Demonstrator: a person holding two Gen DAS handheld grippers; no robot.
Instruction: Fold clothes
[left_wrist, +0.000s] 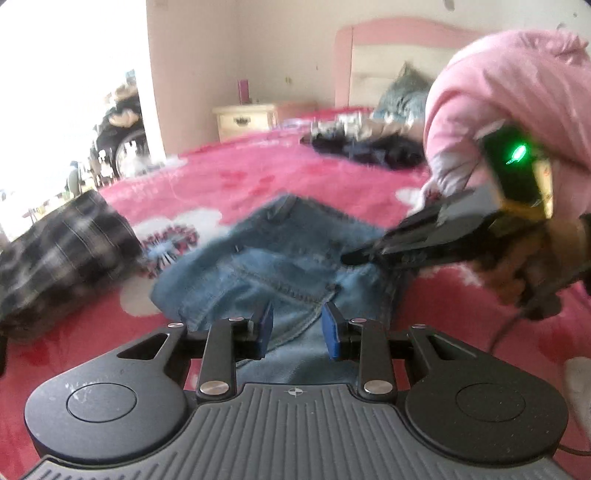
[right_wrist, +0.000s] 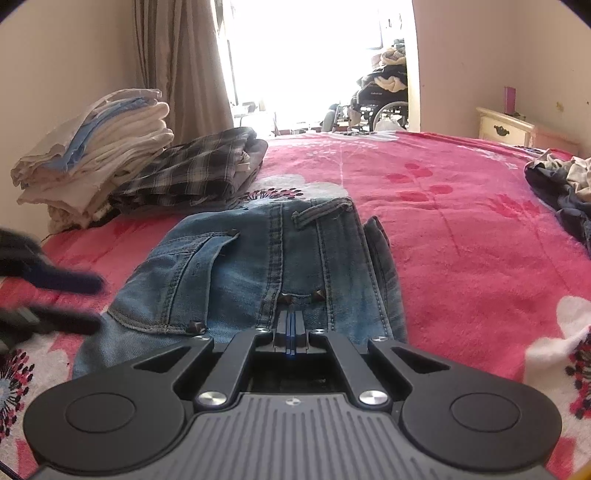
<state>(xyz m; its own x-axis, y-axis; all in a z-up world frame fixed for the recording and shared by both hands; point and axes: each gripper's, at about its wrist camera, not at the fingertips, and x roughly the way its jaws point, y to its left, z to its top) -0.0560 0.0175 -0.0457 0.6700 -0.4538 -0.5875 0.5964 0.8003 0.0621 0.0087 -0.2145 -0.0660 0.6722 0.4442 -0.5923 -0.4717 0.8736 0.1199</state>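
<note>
I see jeans (right_wrist: 266, 258) on a pink floral blanket (right_wrist: 461, 221), folded piles (right_wrist: 110, 162) beside curtains (right_wrist: 177, 62). My right tool (right_wrist: 291, 332) is clenched at the denim; my left tool (left_wrist: 297, 328) hangs released above it.

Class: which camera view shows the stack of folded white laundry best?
The right wrist view: the stack of folded white laundry sits sharp and whole beside the plaid garment. The left wrist view shows none of it, only that plaid garment, blurred.

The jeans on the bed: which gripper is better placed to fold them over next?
Probably the left gripper. Its jaws stand apart with nothing between them, just above the jeans, so it is free to grab an edge. The right gripper is shut, tips against the denim, better suited to pinning it in place.
</note>
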